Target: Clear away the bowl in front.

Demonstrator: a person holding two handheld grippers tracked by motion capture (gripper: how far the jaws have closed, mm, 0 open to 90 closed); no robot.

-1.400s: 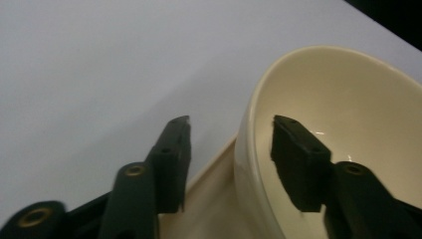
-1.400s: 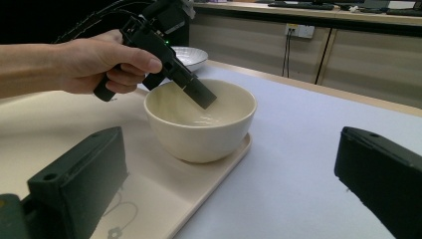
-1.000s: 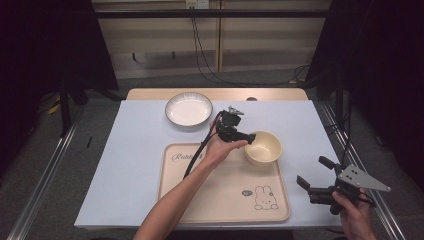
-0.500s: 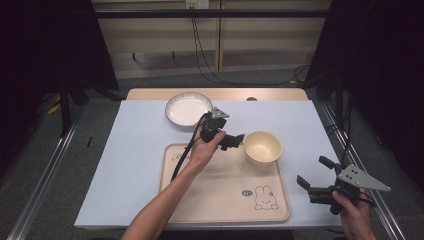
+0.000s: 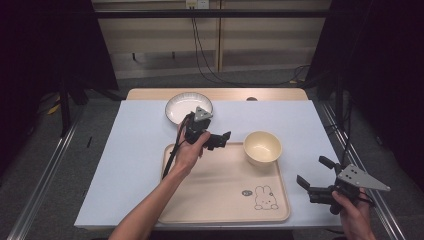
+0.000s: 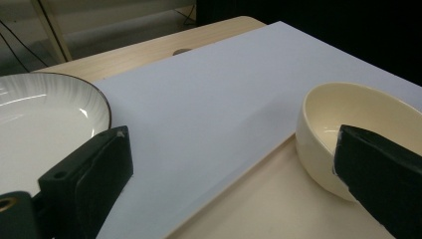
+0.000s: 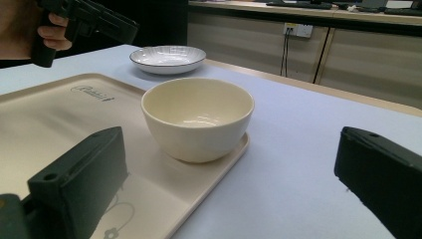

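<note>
Just right of the spread, empty left hand-held gripper [image 5: 220,139], the cream bowl [image 5: 262,148] sits on the tray [image 5: 225,190], seemingly just set there

The tray [image 7: 59,107] has curly writing near its far left corner. In the right gripper view the writing looks like one word that starts with a big round letter, but it is too small and slanted to read for sure. In the high view it is partly hidden behind the person's hand.

Near the tray's front right corner there is a little drawing of a bunny [image 5: 264,198], and next to it a small dark round mark [image 5: 245,192]. The mark is too tiny to read.

No other words or numbers can be read on the bowl, the plate, the table or the grippers
</note>
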